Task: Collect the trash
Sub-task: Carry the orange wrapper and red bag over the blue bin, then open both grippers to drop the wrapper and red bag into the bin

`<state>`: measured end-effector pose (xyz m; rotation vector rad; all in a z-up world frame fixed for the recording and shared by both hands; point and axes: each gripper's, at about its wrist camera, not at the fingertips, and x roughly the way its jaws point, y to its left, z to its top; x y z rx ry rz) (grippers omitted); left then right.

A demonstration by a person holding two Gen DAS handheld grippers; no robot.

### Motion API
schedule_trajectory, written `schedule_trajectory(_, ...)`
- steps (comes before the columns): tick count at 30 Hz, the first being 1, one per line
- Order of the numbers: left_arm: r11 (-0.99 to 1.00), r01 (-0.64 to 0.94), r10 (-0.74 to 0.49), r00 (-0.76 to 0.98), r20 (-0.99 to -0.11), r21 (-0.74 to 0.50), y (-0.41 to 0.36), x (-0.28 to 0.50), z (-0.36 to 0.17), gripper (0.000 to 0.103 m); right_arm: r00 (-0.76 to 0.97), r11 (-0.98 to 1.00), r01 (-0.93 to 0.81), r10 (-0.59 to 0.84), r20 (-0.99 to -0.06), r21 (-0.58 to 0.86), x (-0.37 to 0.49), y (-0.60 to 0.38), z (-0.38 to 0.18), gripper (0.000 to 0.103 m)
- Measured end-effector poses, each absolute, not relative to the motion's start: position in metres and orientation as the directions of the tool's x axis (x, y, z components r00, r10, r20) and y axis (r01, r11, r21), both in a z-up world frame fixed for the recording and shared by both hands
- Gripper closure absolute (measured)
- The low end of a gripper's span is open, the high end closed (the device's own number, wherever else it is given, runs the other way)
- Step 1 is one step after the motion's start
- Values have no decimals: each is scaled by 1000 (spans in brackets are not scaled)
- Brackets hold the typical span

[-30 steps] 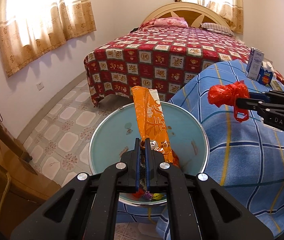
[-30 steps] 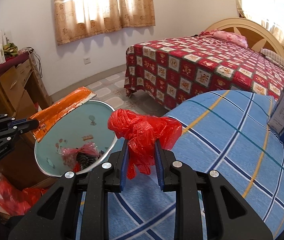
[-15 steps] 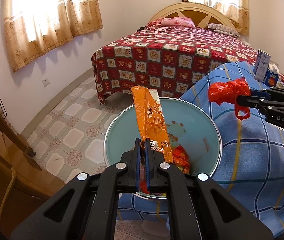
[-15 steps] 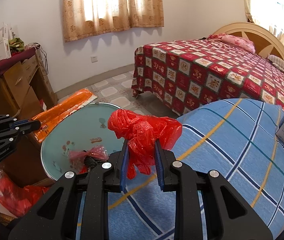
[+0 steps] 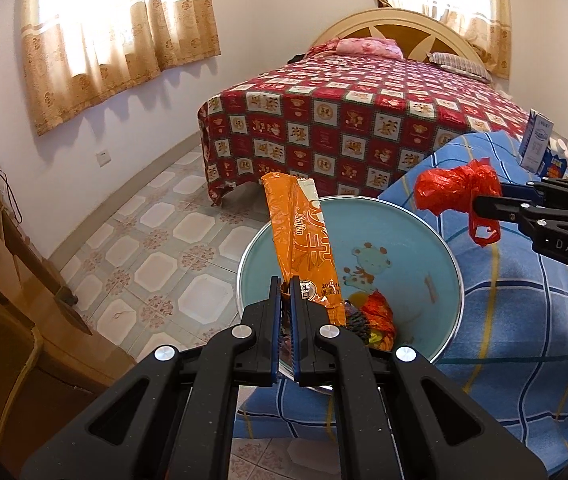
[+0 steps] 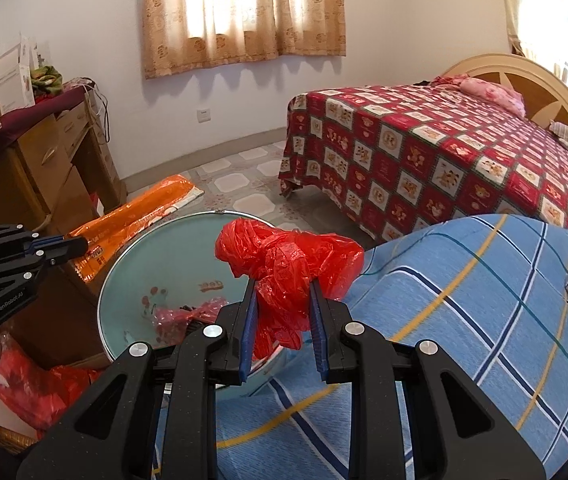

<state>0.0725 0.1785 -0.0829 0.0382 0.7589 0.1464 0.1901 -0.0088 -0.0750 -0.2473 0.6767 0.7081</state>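
A light-blue basin (image 5: 403, 236) (image 6: 172, 256) with a cartoon print sits on the edge of a blue plaid bedspread (image 5: 523, 320) and holds wrappers (image 5: 375, 316) (image 6: 188, 314). My left gripper (image 5: 286, 286) (image 6: 78, 244) is shut on a long orange snack wrapper (image 5: 303, 236) (image 6: 136, 212) and holds it over the basin's near rim. My right gripper (image 6: 280, 284) (image 5: 477, 202) is shut on a crumpled red plastic bag (image 6: 284, 264) (image 5: 459, 188) above the basin's right edge.
A bed with a red patterned cover (image 5: 363, 120) stands behind. A wooden desk (image 6: 44, 168) with clutter is at the left. Cartons (image 5: 539, 148) stand on the blue bedspread. More red plastic (image 6: 40, 388) lies low at the left. The floor (image 5: 156, 256) is tiled.
Both views have swung so the basin sits further right and nearer. Both grippers stay shut on their trash, now closer over the basin.
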Motion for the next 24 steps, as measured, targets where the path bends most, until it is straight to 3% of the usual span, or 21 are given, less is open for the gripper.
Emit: schedule_trajectory(24, 989, -135, 145, 718, -681, 68, 185, 72, -81, 99, 546, 716, -698, 529, -650, -4, 186, 9, -71, 79)
